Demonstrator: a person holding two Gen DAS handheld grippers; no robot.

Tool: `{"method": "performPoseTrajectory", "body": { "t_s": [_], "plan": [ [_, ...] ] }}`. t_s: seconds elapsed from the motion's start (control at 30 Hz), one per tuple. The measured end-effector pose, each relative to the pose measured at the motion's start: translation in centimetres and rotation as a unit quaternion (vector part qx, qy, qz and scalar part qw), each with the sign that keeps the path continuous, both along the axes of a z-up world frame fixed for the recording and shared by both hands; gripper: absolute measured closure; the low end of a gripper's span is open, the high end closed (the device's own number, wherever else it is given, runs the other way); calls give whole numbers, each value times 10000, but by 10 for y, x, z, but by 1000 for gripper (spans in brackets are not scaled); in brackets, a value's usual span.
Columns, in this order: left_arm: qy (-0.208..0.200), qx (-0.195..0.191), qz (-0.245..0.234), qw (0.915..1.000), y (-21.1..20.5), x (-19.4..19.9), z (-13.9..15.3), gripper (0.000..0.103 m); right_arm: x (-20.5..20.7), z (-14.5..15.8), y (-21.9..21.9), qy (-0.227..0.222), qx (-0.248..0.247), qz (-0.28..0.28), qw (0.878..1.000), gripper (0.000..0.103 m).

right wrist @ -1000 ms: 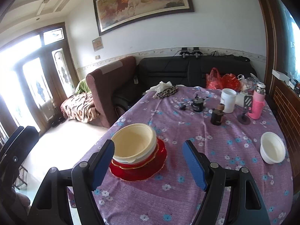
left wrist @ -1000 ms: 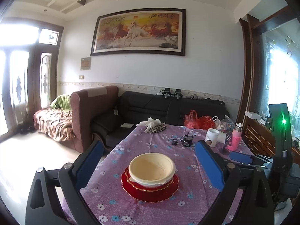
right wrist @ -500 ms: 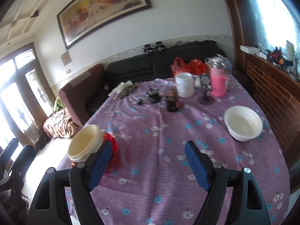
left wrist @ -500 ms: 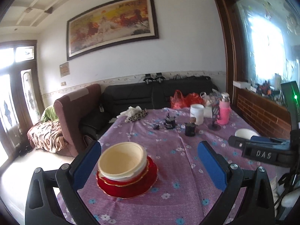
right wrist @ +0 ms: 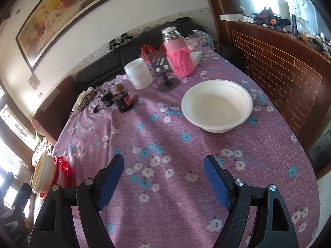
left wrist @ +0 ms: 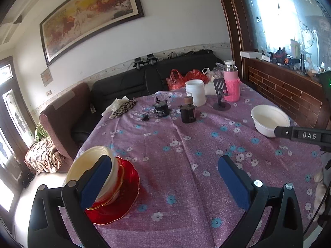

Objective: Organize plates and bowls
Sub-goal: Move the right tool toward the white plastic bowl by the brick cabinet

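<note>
Half the cream bowl (left wrist: 91,161) behind left tongs (left wrist: 161,177).

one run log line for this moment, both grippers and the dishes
left gripper: open, empty | right gripper: open, empty | white bowl: alone on table | cream bowl: stacked on red plates

White bowl (right wrist: 217,105) beyond gaping jaws

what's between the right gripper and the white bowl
Only bare flowered tablecloth. In the right wrist view the open right gripper points toward the white bowl, with nothing standing between them.
</note>
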State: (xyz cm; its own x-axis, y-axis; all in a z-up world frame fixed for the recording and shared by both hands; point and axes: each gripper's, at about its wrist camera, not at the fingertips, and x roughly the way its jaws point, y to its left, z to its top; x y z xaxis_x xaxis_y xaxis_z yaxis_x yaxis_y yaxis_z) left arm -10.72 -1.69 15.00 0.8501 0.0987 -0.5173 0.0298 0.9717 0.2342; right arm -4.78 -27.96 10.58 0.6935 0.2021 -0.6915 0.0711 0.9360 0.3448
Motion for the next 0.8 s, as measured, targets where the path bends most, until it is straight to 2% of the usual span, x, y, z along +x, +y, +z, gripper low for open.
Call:
{"method": "performPoseTrajectory", "body": {
  "t_s": [0.27,0.4,0.63,0.8],
  "plan": [
    [246,183,-121,9995,-22,19,-17,0,7,-9,-30,15,123,-293,9995,20],
    [437,138,-210,9987,-32,27,-26,0,9,-12,-49,16,170,-459,9988,20],
    [917,-450,-447,9938,-37,42,-39,0,23,-15,-98,-143,291,-1148,9929,20],
    [1260,-1114,-598,9839,-35,59,-41,0,56,-28,-133,-151,568,-1681,9840,20]
  ]
}}
